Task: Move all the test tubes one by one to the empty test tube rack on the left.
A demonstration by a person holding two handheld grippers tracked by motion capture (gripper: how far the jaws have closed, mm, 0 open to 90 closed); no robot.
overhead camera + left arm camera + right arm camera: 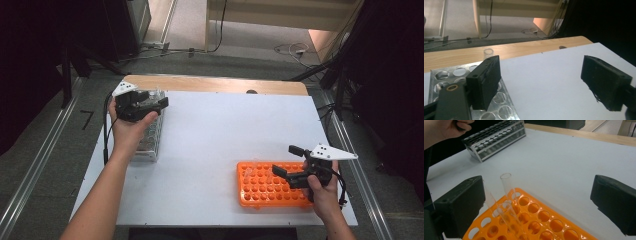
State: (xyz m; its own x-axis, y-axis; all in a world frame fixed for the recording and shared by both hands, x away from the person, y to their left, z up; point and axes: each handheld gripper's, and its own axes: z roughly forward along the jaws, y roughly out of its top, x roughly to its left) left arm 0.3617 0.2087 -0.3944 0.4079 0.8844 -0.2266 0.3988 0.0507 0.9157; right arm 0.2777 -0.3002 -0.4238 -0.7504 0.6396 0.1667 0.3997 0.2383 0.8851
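Nearest me, my right hand-held gripper hangs over the orange rack at the near right of the white tabletop. Its jaws stand wide apart with nothing between the pads. In the right gripper view, clear test tubes stand tilted in the rack's corner holes, just beside the left-hand jaw and not touched by it.

Farther off, at the far left of the tabletop, my left hand-held gripper sits above the metal rack. Its jaws are spread wide as well and grip nothing. In the left gripper view one jaw hangs over the rack's perforated top plate, the other over bare tabletop, and a single glass tube stands upright at the rack's far edge, just beyond the left-hand jaw and apart from it.
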